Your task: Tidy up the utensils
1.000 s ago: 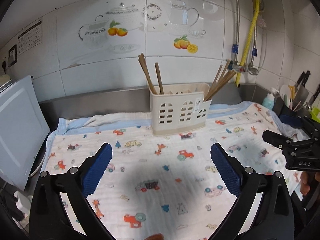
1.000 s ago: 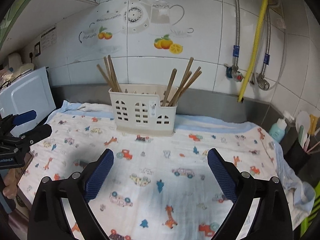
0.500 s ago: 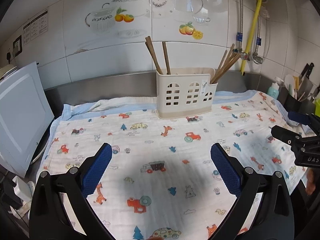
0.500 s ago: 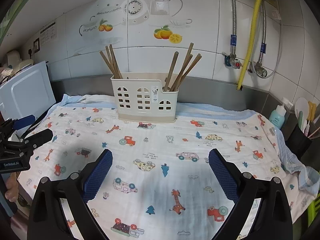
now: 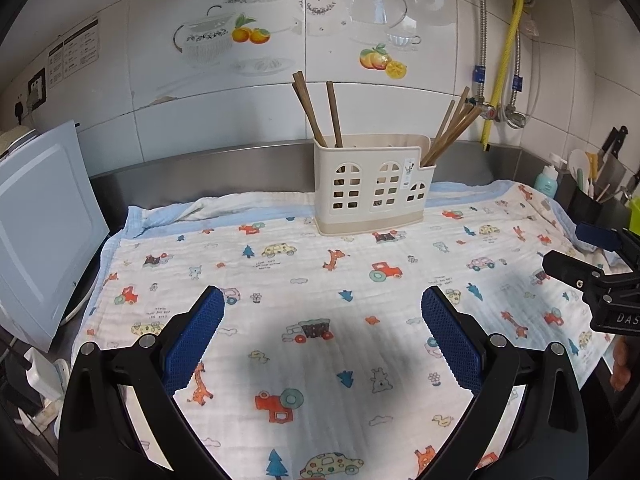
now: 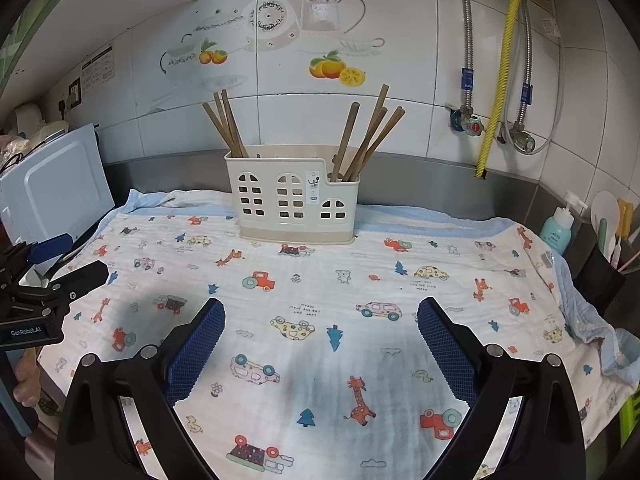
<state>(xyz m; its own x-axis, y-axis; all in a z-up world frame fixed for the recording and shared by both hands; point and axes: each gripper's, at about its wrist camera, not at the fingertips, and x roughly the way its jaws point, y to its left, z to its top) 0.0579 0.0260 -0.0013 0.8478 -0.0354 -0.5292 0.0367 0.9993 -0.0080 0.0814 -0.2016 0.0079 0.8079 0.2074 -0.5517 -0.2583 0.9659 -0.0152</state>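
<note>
The surface (image 5: 460, 148) is covered by a printed cloth (image 5: 320, 264). At the cloth's far edge, against the steel backsplash, a cream caddy (image 5: 372, 184) is stood upright. Chopsticks (image 5: 316, 114) are leaned in the caddy's left compartment, more chopsticks (image 5: 450, 132) in its right. Nearer than the caddy, above the cloth, both left tongs (image 5: 322, 334) and right tongs (image 6: 320, 338) are held spread wide, with nothing gripped.
</note>
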